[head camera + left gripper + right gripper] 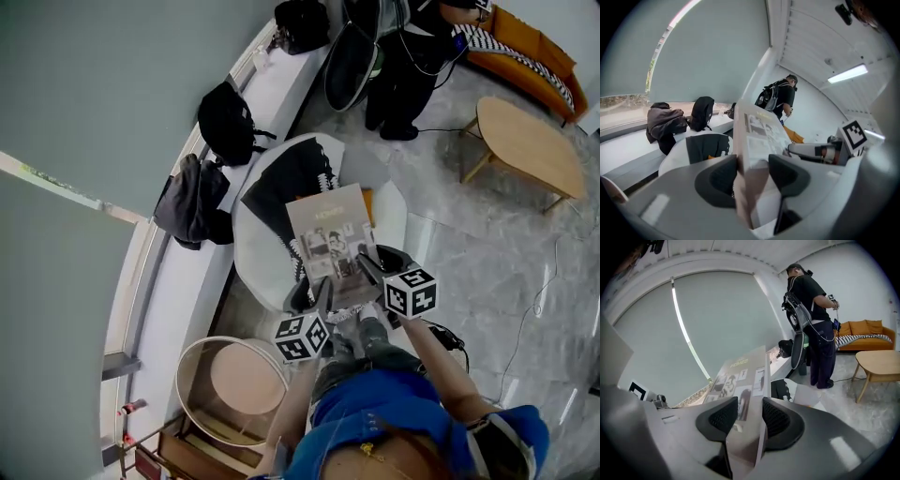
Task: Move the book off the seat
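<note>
1. the left gripper (752,174) has its two dark pads pressed on either side of the book (761,136), pinching it at its near lower edge.
2. the right gripper (750,414) grips the same way, a little further along that edge. one pad bears on the printed cover and the other on the back.
3. in the head view the two grippers sit side by side under the book's near edge, left one at the left, right one at the right.
4. the book is held up in the air, tilted, its cover with a grid of pictures facing up. it hangs over the white seat (258,253) and does not lie on it.
5. a black-and-white cushion (295,173) leans in the back of the seat. a bit of orange shows just past the book's far right corner.
6. beside the seat runs a white window ledge (281,89), with a black backpack (228,122) and a dark grey jacket (192,202) on it.
7. a round side table (234,380) stands near the seat, at the lower left of the head view.
8. well apart, a person in black (408,66) stands on the pale marble floor (469,253), near a wooden table (525,145) and an orange sofa (525,42).
</note>
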The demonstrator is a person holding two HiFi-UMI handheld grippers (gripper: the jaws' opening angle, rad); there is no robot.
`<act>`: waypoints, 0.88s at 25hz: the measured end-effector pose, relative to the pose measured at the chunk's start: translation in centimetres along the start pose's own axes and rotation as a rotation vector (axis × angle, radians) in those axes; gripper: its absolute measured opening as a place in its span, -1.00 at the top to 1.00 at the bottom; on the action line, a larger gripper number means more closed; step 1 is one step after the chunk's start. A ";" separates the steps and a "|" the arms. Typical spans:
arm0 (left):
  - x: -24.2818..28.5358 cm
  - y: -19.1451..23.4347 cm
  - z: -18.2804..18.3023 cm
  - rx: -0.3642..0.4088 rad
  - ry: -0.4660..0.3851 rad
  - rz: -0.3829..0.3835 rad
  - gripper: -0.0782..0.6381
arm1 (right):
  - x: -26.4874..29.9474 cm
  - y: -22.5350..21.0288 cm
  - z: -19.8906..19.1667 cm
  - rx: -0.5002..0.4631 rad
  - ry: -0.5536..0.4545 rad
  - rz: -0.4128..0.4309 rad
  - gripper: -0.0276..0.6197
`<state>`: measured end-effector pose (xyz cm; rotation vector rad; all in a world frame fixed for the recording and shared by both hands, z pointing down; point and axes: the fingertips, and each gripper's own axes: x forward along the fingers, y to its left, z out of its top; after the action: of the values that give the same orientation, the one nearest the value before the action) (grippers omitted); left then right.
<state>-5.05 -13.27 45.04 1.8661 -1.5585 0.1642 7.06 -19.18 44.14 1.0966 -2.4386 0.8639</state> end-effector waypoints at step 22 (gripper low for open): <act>-7.0 -5.7 4.1 0.006 -0.206 0.088 0.19 | -6.8 3.9 5.6 -0.134 -0.131 0.117 0.39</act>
<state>-3.17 -9.64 36.00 1.8683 -1.7820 0.0161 8.20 -16.97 34.88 0.9993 -2.6483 0.6704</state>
